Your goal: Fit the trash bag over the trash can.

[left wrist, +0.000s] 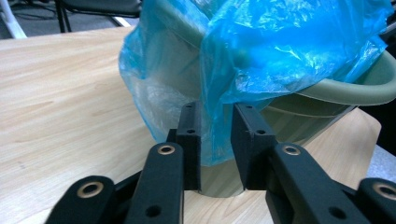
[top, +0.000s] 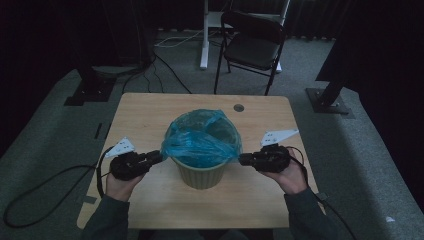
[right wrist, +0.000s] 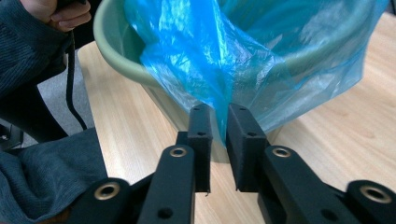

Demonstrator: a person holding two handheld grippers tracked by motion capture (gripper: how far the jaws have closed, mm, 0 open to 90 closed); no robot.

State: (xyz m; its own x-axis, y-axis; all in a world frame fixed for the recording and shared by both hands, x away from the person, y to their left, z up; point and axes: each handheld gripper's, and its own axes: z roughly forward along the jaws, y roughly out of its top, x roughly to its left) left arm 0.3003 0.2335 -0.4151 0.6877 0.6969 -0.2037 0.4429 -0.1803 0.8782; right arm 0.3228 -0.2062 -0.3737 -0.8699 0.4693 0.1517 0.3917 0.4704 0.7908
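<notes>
A pale green bin stands at the middle of the wooden table, lined with a blue plastic bag that spills over its rim. My left gripper is at the bin's left side. In the left gripper view its jaws stand apart, and the bag's hanging edge lies loose in the gap. My right gripper is at the bin's right side. Its jaws have a narrow gap with a fold of the bag running down into it, and the pads do not press on it.
A black folding chair stands beyond the table's far edge. A cable hole sits near that edge. Cables trail over the carpet at the left, and dark stand bases flank the table.
</notes>
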